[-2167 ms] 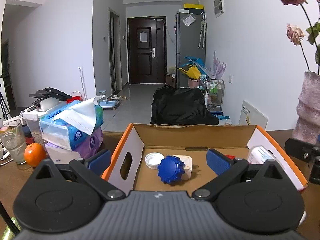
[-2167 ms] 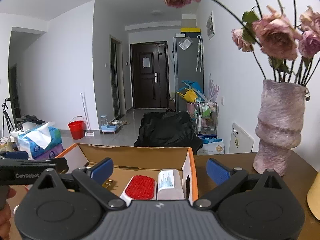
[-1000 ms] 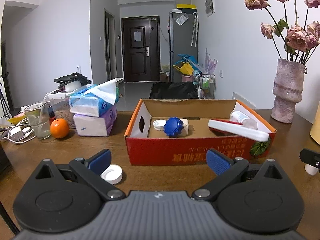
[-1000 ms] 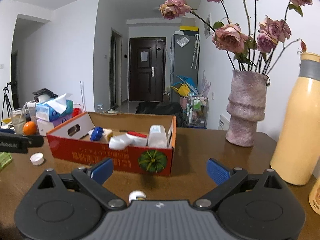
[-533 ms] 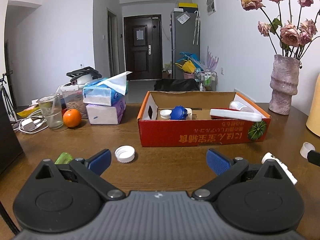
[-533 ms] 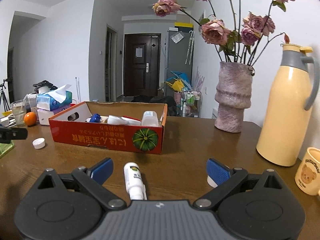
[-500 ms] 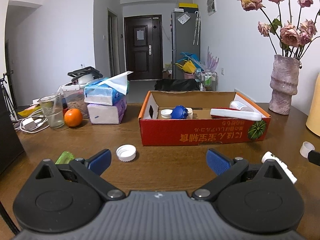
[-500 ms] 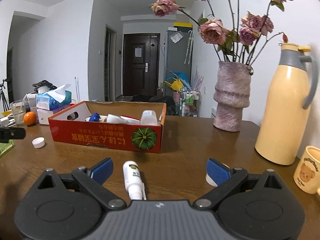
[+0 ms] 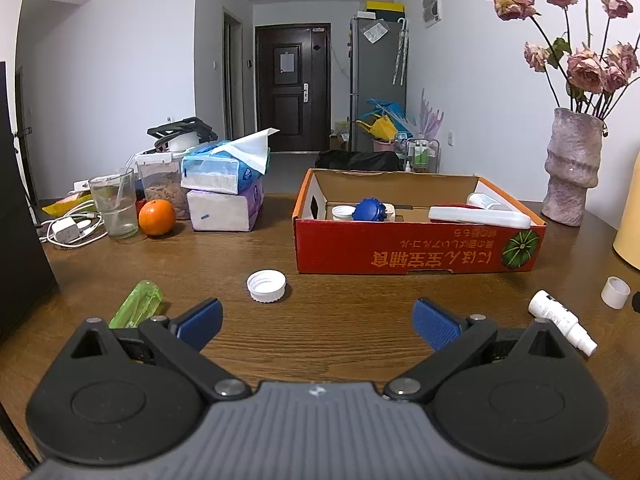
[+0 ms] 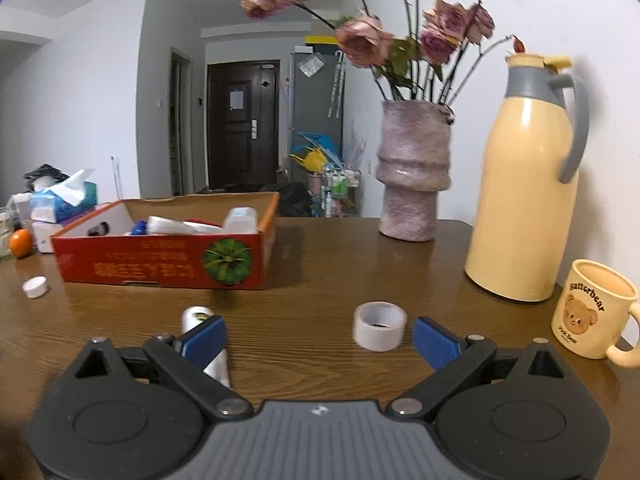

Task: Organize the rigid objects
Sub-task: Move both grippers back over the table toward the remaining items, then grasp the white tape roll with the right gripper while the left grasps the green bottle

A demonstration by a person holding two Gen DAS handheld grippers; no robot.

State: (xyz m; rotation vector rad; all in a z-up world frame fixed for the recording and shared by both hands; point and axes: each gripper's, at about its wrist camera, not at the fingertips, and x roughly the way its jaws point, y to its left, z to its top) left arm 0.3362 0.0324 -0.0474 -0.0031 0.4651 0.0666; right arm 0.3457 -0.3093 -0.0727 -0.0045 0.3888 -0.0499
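Observation:
A red cardboard box (image 9: 416,248) stands on the wooden table and holds a blue cap (image 9: 370,210), a white cap and other white items. It also shows in the right wrist view (image 10: 160,268). My left gripper (image 9: 318,318) is open and empty, with a white cap (image 9: 266,286) just ahead and a green object (image 9: 138,308) by its left finger. My right gripper (image 10: 320,336) is open and empty. A white cap ring (image 10: 379,325) lies between its fingers near the right one. A white spray bottle (image 10: 206,336) lies at its left finger, also seen in the left wrist view (image 9: 560,320).
A vase of dried roses (image 10: 414,184), a yellow thermos jug (image 10: 524,200) and a bear mug (image 10: 592,314) stand at the right. Tissue packs (image 9: 226,192), an orange (image 9: 157,211), a glass (image 9: 114,208) and cables sit at the left.
Both grippers have drawn back from the box. The right gripper has swung to the right, so the white cap ring now lies between its fingers and the spray bottle sits at its left finger.

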